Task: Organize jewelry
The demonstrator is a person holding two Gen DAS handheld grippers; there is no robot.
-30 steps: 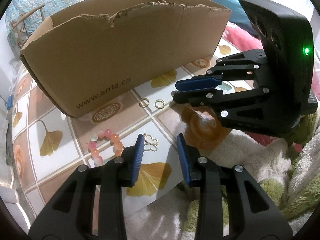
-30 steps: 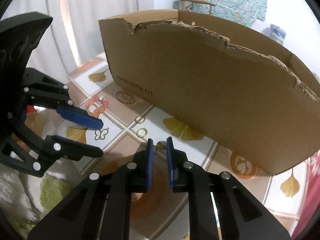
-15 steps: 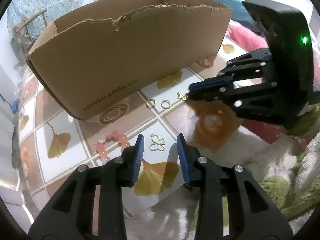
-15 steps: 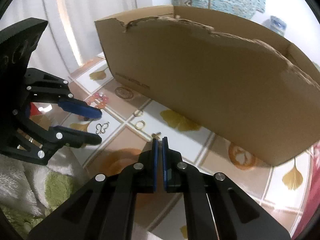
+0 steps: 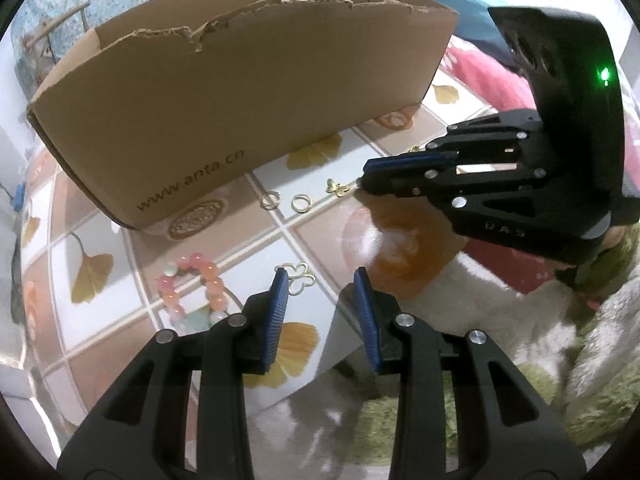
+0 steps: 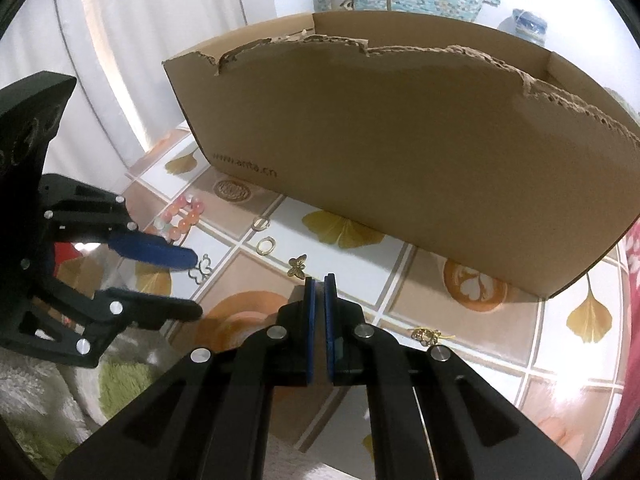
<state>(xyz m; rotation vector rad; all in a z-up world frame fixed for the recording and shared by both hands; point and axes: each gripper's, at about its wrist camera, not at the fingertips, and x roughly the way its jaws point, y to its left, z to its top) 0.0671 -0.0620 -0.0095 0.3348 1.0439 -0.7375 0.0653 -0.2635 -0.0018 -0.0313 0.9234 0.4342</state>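
Right wrist view: right tongs pressed together, empty, angled down beside the small gold butterfly charm; left tongs spread, tilted down.

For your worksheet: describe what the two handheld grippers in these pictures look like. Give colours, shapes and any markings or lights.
The left gripper and right gripper are alike: black plastic frames with cut-out openings and silver screw heads. The fingers carry ribbed blue pads. The right one's black housing shows a green light and faint raised lettering.

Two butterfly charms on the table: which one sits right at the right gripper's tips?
The small solid gold butterfly, just ahead of the shut right gripper, beside the two rings. The larger wire-outline butterfly lies by the left gripper.
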